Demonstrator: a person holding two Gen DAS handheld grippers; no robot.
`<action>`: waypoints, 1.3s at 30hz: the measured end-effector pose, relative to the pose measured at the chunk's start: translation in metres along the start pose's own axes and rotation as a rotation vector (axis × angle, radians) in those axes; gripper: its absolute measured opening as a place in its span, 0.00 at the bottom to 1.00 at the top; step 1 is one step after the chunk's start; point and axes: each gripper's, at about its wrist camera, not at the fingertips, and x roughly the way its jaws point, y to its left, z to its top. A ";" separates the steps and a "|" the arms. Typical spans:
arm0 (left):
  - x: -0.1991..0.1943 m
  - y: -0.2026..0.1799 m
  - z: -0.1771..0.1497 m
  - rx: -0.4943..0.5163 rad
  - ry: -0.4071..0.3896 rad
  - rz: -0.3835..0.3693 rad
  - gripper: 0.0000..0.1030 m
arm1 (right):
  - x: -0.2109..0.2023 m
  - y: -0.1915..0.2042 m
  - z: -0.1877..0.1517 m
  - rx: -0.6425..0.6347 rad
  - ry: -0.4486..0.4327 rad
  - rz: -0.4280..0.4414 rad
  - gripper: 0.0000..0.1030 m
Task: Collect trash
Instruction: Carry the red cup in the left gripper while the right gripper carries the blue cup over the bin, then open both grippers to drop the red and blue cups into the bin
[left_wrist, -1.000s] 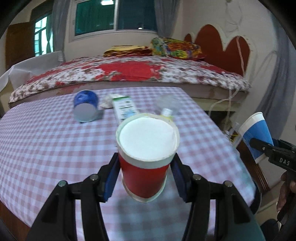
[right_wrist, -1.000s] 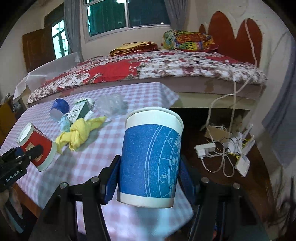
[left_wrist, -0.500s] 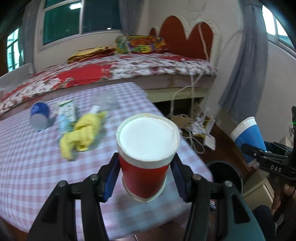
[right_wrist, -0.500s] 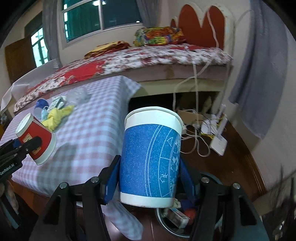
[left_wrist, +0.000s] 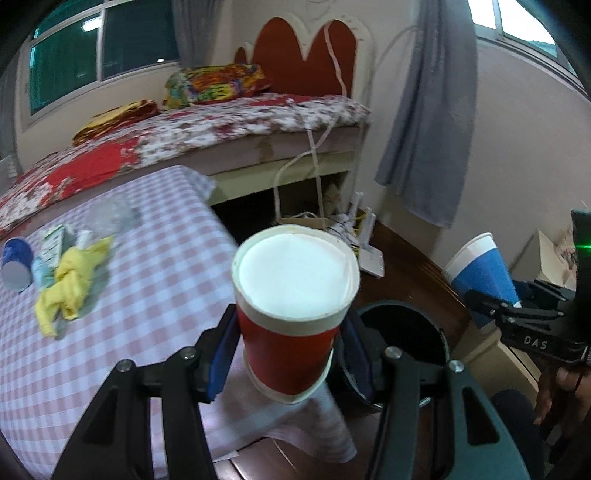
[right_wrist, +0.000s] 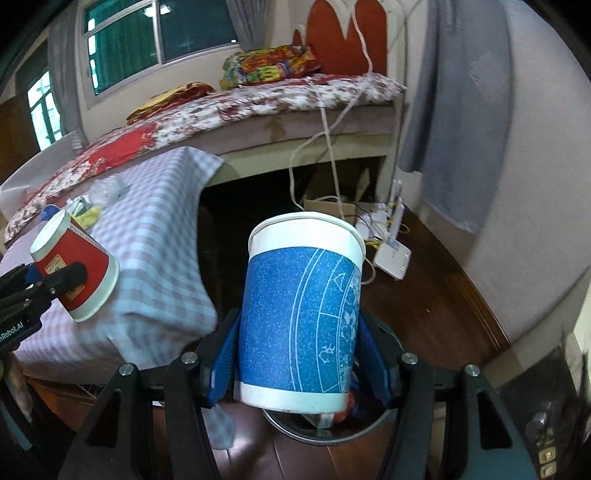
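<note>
Both views are taken from cameras mounted on the hand-held grippers, looking forward and downward along the fingers. In the left wrist view a red cup (left_wrist: 295, 310) fills the near centre; in the right wrist view, a blue cup (right_wrist: 301, 325). The checked table (left_wrist: 147, 295), the bed (left_wrist: 184, 133) and the bin (left_wrist: 406, 328) are shared by both, and each camera is seen by the other.

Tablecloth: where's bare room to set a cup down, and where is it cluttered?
The checked tablecloth is bare between the yellow rag and the corner nearest the trash bin. The far left end is crowded: the rag, a small carton, a lying blue cup and crumpled clear plastic sit bunched together.
</note>
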 end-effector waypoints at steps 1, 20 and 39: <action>0.001 -0.005 0.000 0.008 0.002 -0.010 0.54 | 0.000 -0.003 -0.003 0.003 0.004 -0.007 0.61; 0.045 -0.071 -0.026 0.108 0.128 -0.144 0.54 | 0.011 -0.048 -0.052 0.049 0.086 -0.053 0.61; 0.144 -0.103 -0.066 0.131 0.379 -0.235 0.56 | 0.105 -0.054 -0.099 -0.135 0.292 -0.017 0.61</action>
